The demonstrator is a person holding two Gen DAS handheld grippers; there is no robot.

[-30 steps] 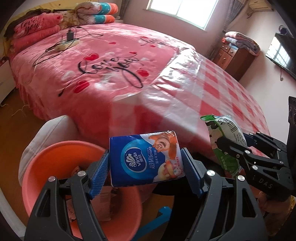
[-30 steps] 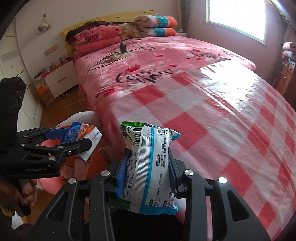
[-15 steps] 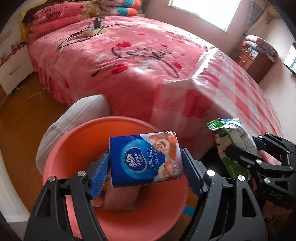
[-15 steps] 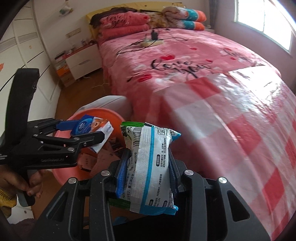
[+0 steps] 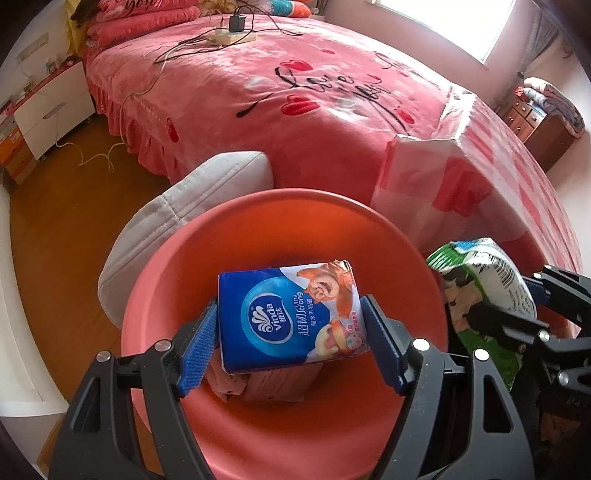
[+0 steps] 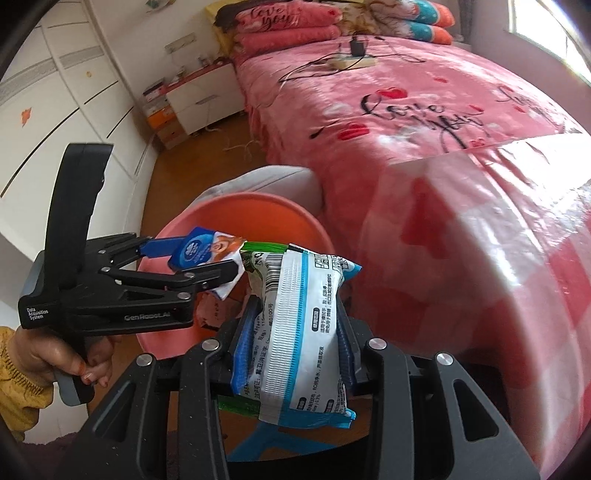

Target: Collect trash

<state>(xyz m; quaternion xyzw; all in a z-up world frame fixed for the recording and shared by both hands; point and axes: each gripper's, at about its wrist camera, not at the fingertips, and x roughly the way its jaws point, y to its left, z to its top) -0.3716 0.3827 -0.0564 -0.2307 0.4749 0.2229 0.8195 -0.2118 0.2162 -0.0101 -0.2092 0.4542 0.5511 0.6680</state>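
My left gripper is shut on a blue Vinda tissue pack and holds it right over the orange basin, which has crumpled paper at its bottom. In the right wrist view the same left gripper hangs over the basin with the tissue pack in it. My right gripper is shut on a white, blue and green wet-wipe packet, just right of the basin rim. That packet also shows at the right of the left wrist view.
A pink bed with a checked plastic sheet fills the background. A white cushion leans behind the basin. A power strip with cables lies on the bed. A bedside cabinet stands at the wall; a blue stool is below.
Both grippers have swung left and down from over the bed edge toward the basin. The tissue pack now hangs over the basin's middle. Neither grip has changed.
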